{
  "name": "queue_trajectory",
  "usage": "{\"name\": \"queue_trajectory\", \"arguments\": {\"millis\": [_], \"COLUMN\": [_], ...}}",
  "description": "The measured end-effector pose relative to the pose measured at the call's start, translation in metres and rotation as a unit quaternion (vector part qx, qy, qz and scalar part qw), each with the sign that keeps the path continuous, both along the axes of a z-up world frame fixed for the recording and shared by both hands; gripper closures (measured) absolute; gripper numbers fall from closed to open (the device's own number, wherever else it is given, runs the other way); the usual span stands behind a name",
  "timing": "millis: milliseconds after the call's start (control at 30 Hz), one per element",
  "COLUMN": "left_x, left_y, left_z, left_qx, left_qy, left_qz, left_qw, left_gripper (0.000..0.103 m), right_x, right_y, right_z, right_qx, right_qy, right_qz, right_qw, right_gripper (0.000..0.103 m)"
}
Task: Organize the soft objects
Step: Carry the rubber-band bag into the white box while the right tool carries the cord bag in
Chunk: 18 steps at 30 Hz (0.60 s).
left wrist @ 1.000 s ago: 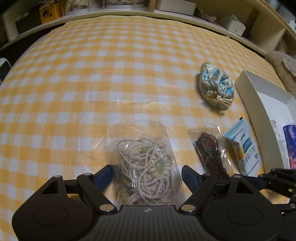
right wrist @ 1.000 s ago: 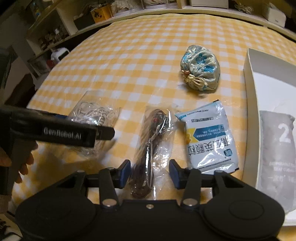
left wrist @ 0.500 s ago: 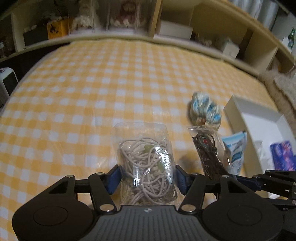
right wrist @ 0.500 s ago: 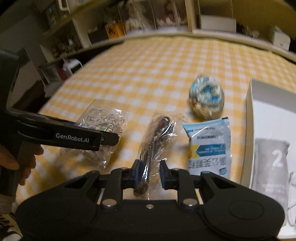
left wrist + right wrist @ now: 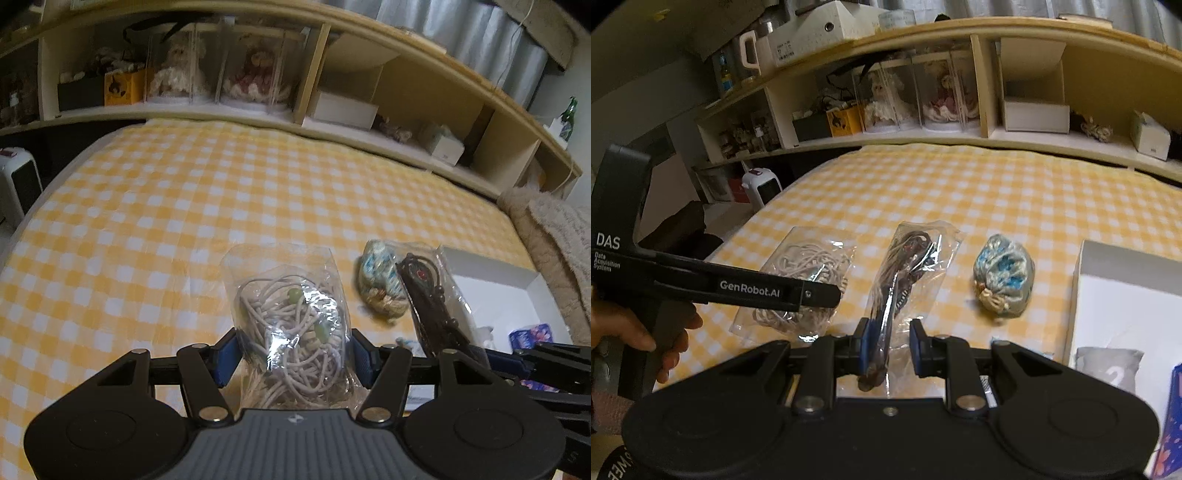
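My left gripper (image 5: pixel 293 356) is shut on a clear bag of beige cord with green beads (image 5: pixel 291 325) and holds it up off the yellow checked cloth (image 5: pixel 147 221). The bag also shows in the right wrist view (image 5: pixel 801 284). My right gripper (image 5: pixel 888 349) is shut on a clear bag with a dark brown cord ornament (image 5: pixel 905 273), lifted too; it shows in the left wrist view (image 5: pixel 428 299). A blue and cream drawstring pouch (image 5: pixel 1003 280) lies on the cloth. A white box (image 5: pixel 1123 306) stands at the right.
The box holds a grey pack with a "2" (image 5: pixel 1108 369) and a purple floral pack (image 5: pixel 1171 417). A white and blue sachet (image 5: pixel 406 341) lies mostly hidden under the grippers. Wooden shelves (image 5: pixel 332 85) with dolls and boxes run along the back. A fluffy beige blanket (image 5: pixel 554 236) lies right.
Both grippers closed on their bags and lifted them off the cloth. Both views tilted upward, bringing the shelves into sight.
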<state>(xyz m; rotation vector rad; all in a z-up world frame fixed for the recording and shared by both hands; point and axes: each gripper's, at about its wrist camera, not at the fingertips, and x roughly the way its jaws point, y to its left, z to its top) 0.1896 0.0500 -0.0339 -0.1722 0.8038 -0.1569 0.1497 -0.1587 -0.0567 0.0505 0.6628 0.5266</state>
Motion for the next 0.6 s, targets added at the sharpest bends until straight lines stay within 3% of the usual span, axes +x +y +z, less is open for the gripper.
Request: {"name": "queue_trajectory", "arguments": {"millis": [300,600], "left_x": [0.0,0.023], "left_y": [-0.021,-0.074], "left_z": [0.032,0.044], "left_qx": [-0.029,-0.045], "left_qy": [-0.049,-0.061], "left_qz": [-0.032,-0.076], "left_qw": [0.9978,0.9942], "left_gripper": [0.042,0.042], "right_x": [0.001,0.015], "right_y": [-0.038,-0.11], "right_z": [0.026,0.039], "right_qx": [0.005,0.01], "right_qy": [-0.033,-0.047], "right_qz": [-0.025,-0.092], "right_qw": [0.999,0.995], "right_gripper": [0.08,0.08]}}
